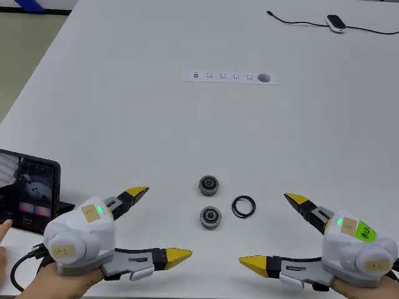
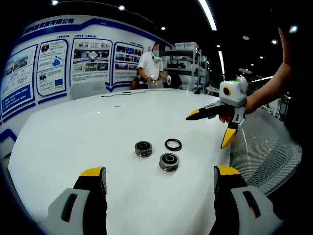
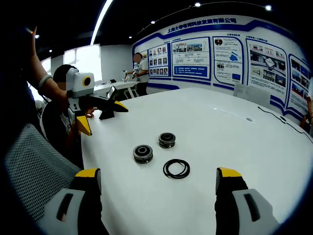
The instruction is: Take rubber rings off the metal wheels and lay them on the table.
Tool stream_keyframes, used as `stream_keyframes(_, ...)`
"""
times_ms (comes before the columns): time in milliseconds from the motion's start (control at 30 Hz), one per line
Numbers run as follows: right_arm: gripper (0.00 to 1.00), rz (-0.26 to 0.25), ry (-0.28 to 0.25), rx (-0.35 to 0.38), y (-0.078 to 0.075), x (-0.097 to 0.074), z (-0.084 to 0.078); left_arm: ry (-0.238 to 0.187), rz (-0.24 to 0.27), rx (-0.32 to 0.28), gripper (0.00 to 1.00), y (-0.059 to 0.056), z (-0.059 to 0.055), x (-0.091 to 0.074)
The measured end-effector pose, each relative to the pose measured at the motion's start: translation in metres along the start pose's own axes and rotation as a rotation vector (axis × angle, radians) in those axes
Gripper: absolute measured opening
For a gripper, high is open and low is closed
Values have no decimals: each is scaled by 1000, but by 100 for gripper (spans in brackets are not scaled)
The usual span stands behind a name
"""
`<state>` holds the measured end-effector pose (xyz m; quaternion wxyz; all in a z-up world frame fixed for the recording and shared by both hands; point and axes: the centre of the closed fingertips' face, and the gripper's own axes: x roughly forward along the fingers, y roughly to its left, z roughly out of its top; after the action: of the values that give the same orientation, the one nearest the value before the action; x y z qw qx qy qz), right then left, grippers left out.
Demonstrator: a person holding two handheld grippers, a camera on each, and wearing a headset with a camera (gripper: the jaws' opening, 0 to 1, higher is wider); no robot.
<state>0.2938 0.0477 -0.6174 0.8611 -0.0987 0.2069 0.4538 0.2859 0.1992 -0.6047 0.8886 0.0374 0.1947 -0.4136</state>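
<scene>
Two small dark metal wheels (image 1: 209,185) (image 1: 211,217) lie flat on the white table (image 1: 124,112), one behind the other. Just right of them lie thin black rubber rings (image 1: 244,207), overlapping, flat on the tabletop. My left gripper (image 1: 158,222) hovers to the left of the wheels, open and holding nothing. My right gripper (image 1: 273,231) hovers to the right of the rings, also open. In the left gripper view the wheels (image 2: 143,148) (image 2: 169,161) and rings (image 2: 173,144) sit ahead of the jaws. The right gripper view shows the wheels (image 3: 143,153) (image 3: 167,140) beyond the rings (image 3: 176,168).
A white power strip (image 1: 229,76) lies mid-table farther back. A dark tablet (image 1: 28,190) stands at the left edge. A small device with a black cable (image 1: 335,23) is at the far right. A mesh chair (image 3: 34,161) is beside the table.
</scene>
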Motion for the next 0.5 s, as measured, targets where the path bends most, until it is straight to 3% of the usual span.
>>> stream_keyframes(500, 99, -10, 3, 9, -1, -1, 1, 5, 19, -7, 92, 4, -2, -5)
